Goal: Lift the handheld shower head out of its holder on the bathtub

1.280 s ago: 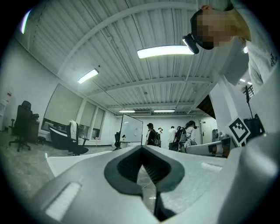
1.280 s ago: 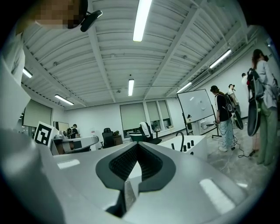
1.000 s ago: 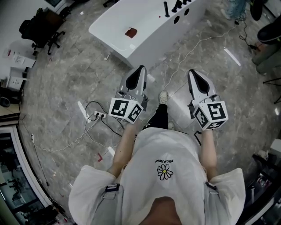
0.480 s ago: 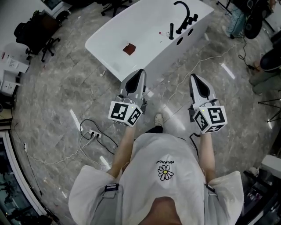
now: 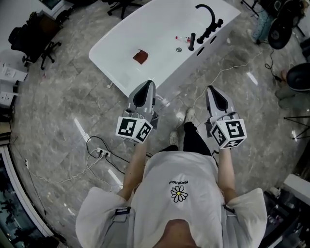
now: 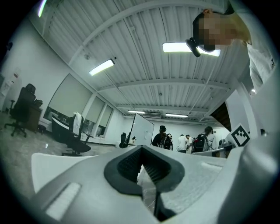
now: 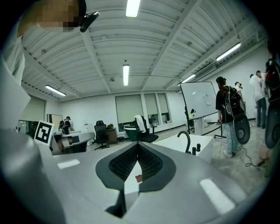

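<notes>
A white bathtub (image 5: 121,43) stands on the grey floor at the top of the head view. On its right rim are a curved black faucet (image 5: 207,12), a row of black knobs (image 5: 213,28) and an upright black handheld shower head (image 5: 192,41) in its holder. My left gripper (image 5: 148,83) and right gripper (image 5: 211,89) hover side by side short of the tub, both shut with nothing in them. The right gripper view looks past its closed tips (image 7: 138,146) at the faucet (image 7: 186,140). In the left gripper view, the closed tips (image 6: 141,151) point at the room.
A red-brown cloth (image 5: 141,56) lies inside the tub. Cables and a power strip (image 5: 102,154) run over the floor at my left. Office chairs (image 5: 30,30) stand at the far left, a fan (image 5: 278,30) at the far right. People stand by a whiteboard (image 7: 201,99).
The tub sits lower and fuller in the head view, with faucet and shower head now wholly visible; I have stepped closer. Both grippers stay shut and side by side.
</notes>
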The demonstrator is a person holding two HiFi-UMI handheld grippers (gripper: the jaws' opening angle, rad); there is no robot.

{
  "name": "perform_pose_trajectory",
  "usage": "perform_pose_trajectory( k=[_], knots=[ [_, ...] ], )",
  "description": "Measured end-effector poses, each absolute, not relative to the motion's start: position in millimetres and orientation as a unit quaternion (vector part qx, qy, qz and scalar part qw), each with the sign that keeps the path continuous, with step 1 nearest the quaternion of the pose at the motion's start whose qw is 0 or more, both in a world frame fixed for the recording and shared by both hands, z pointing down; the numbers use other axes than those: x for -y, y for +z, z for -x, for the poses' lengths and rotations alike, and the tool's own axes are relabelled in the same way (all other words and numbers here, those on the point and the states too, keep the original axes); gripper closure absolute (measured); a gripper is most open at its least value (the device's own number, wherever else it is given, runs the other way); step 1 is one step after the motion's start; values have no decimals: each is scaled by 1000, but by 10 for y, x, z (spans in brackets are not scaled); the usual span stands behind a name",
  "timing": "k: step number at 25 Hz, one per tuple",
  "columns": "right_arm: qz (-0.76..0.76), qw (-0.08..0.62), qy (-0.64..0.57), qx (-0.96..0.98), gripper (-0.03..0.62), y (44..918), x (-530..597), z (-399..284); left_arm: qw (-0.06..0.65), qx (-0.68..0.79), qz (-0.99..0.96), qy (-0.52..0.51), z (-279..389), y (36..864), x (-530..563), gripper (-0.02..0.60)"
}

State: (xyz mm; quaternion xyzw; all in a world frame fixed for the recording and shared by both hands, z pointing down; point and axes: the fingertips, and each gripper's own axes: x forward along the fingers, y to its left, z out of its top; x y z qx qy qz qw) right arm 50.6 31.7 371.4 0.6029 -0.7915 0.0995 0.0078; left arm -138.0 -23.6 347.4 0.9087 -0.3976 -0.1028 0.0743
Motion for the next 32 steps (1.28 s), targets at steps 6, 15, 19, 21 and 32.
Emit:
perform_pose_trajectory(
  k=[6,15,19,21,32],
  knots=[
    [-589,3,111,801,571,3887,475,-803,64,412,-904,-95,1146,3513,780,581],
    [-547,-6,104,830,558,3702,1918,-1346,61,434,-892,-111,466,3418,2094,581],
    [-532,5,109,840,539,3755,2302,-1559,69,439,-891,-98,191,3409,2429,581],
    [-531,9,112,840,530,3815,2414,-1593,69,440,-891,-89,153,3421,2527,581],
    [-526,41,113,842,516,4017,2848,-1576,76,434,-894,-86,124,3456,3019,581]
  ],
)
